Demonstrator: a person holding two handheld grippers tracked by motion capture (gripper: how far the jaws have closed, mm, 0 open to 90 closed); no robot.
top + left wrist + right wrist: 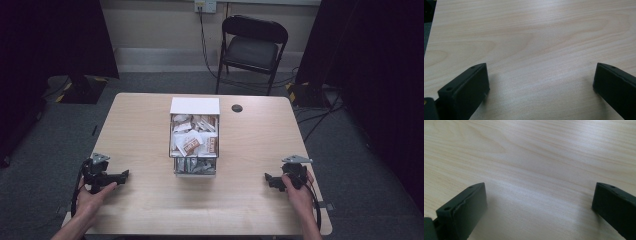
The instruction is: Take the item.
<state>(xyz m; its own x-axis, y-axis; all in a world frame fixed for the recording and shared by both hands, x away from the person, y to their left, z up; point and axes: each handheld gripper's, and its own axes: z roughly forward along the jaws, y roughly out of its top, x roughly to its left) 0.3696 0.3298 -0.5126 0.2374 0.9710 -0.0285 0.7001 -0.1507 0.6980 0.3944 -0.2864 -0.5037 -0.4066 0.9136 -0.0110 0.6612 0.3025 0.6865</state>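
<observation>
- Your left gripper (121, 175) rests at the table's (145, 210) near left, jaws spread, nothing between.
- Your right gripper (268, 179) sits opposite, likewise spread.
- Packet-filled box (194, 137): table centre, well apart from both.

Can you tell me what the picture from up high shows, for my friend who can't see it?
A person's hands rest a left gripper and a right gripper on a pale wooden table, one near each front corner. Between them sits a clear box full of small packets. A black chair stands behind the table.
</observation>
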